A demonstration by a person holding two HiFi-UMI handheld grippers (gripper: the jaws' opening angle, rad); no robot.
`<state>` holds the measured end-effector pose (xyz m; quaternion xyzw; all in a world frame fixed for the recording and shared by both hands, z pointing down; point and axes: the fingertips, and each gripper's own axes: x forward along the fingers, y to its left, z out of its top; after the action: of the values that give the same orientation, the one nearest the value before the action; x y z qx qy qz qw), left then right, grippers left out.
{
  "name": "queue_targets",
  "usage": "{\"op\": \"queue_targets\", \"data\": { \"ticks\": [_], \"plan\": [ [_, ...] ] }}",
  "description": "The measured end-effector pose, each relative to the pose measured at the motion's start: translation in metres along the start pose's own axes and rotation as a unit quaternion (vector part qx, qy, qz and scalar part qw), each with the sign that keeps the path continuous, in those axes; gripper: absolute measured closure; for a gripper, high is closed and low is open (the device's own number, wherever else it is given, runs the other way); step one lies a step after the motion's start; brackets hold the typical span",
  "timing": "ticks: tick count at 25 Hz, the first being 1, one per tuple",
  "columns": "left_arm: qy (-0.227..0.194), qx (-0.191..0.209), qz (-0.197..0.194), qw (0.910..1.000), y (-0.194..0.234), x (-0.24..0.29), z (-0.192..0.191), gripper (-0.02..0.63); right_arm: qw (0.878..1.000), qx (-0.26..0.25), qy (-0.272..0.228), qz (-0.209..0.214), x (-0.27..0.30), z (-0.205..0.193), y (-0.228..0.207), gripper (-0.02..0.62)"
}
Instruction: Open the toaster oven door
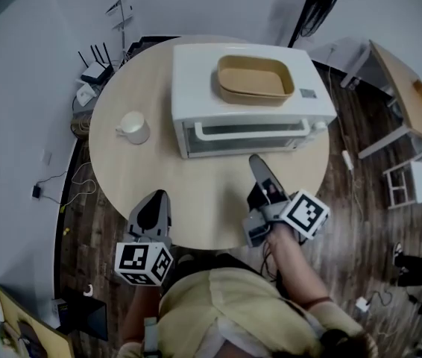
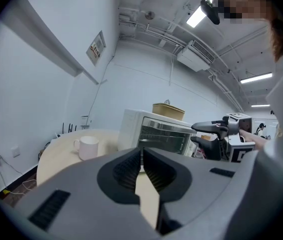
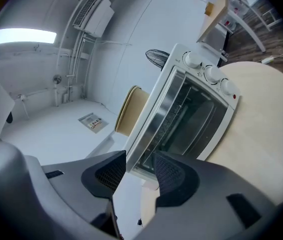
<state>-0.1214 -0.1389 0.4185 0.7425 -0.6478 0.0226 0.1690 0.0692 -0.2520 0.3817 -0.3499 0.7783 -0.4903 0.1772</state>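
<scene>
1 right gripper (image 1: 259,168), jaws apart, near closed toaster oven door (image 1: 248,133).

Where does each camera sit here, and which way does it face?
Head view: on the person's head, looking steeply down at the round table and toaster oven; torso, left gripper and right gripper show.
Left gripper view: on the left gripper at the table's near edge, looking past its closed jaws toward mug and oven; the right gripper shows.
Right gripper view: on the right gripper, tilted, facing the oven's glass door between parted jaws.
Shared: all three show the oven with its tan tray on top.
</scene>
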Motion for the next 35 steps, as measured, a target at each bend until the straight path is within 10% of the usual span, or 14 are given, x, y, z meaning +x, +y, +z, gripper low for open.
{"op": "queue_targets", "data": {
  "ticks": [16,35],
  "plan": [
    [-0.011,-0.022,0.105,0.9941,0.036,-0.044,-0.006,0.604,0.999,0.016,0.017,0.031,0.054,0.002,0.001,0.438],
    [-0.011,-0.019,0.117,0.9929,0.037,-0.059,-0.009,0.603,1.000,0.020,0.009,0.015,0.078,0.001,0.003,0.439]
  ]
}}
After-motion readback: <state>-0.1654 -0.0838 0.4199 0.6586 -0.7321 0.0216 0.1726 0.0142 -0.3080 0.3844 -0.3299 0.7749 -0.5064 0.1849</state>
